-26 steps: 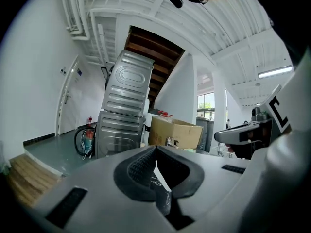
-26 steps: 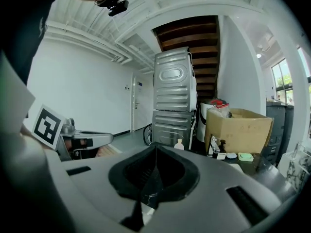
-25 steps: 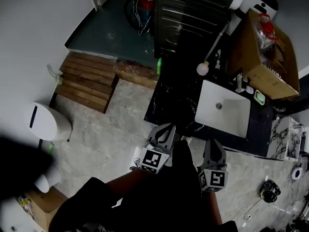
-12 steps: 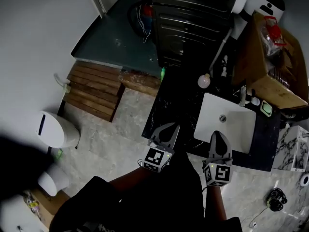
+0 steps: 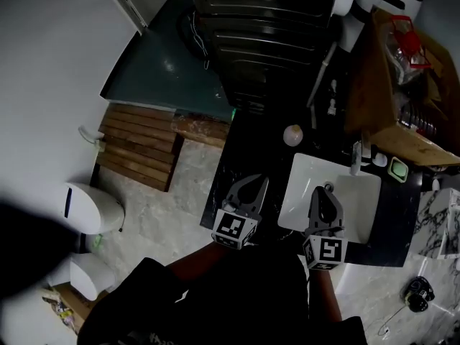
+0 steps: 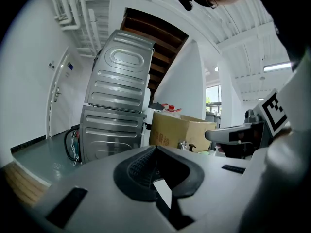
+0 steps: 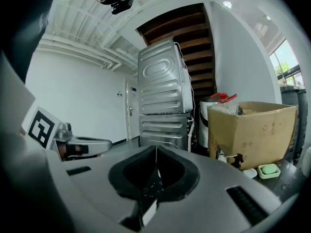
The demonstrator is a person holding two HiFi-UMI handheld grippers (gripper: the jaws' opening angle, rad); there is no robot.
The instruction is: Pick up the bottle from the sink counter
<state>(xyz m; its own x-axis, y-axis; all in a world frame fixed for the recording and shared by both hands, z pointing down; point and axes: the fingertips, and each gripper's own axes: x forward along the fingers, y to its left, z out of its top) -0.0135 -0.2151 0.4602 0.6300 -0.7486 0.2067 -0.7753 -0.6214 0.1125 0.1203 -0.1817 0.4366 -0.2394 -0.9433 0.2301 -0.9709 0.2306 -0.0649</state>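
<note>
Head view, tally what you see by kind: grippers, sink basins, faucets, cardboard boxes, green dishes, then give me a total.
Grippers: 2, the left gripper and the right gripper
Sink basin: 1
Faucet: 1
Cardboard box: 1
Green dish: 1
Total: 6

The grey left gripper (image 5: pixel 253 185) and right gripper (image 5: pixel 321 195) each carry a black-and-white square-patterned cube. Past the right one's tips lies a white rectangular sink basin (image 5: pixel 359 201) in a black marbled stone counter (image 5: pixel 251 146). Farther ahead stands a brown cardboard box (image 5: pixel 392 92).
</note>
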